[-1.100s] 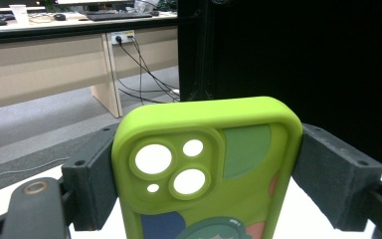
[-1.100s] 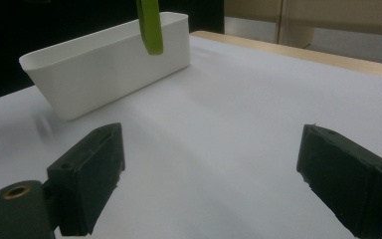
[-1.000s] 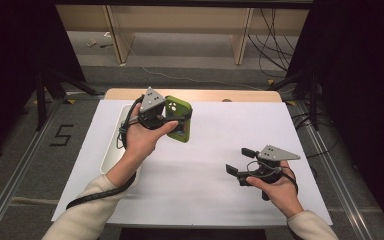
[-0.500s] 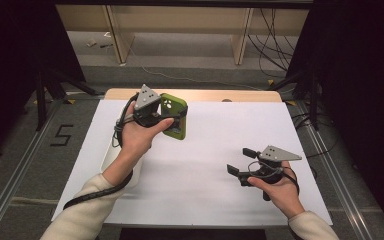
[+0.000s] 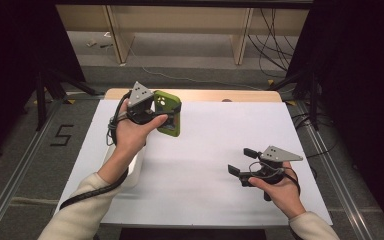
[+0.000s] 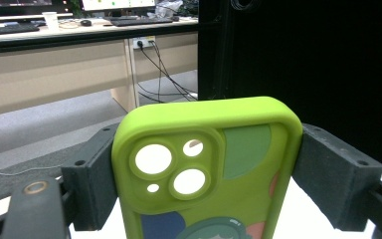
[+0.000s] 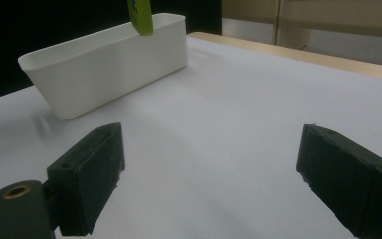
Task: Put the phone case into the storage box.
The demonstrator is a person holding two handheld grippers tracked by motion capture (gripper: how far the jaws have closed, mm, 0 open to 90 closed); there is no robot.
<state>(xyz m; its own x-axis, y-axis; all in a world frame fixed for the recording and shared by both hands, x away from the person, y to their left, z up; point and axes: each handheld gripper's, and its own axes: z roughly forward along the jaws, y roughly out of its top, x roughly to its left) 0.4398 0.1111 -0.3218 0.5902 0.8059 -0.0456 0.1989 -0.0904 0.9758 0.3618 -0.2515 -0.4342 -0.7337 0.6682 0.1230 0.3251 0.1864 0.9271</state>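
A lime-green phone case (image 5: 168, 113) with camera cut-outs and a cartoon print hangs in the air over the table's back left. My left gripper (image 5: 164, 114) is shut on it, one jaw on each long side, as the left gripper view shows around the phone case (image 6: 206, 169). My right gripper (image 5: 239, 160) rests low over the white sheet at the front right, open and empty. In the right gripper view its jaws stand wide apart at the right gripper (image 7: 209, 184), and a strip of the phone case (image 7: 140, 16) hangs at the top.
A long white bin (image 7: 104, 59) stands on the white sheet (image 5: 210, 145) at the left, partly hidden under the left forearm in the high view, where a bit of the bin (image 5: 134, 167) shows. Wooden table edge (image 5: 220, 95) runs along the back.
My left gripper has lifted the phone case higher and carried it a little toward the back. The right gripper has stayed in place, open.
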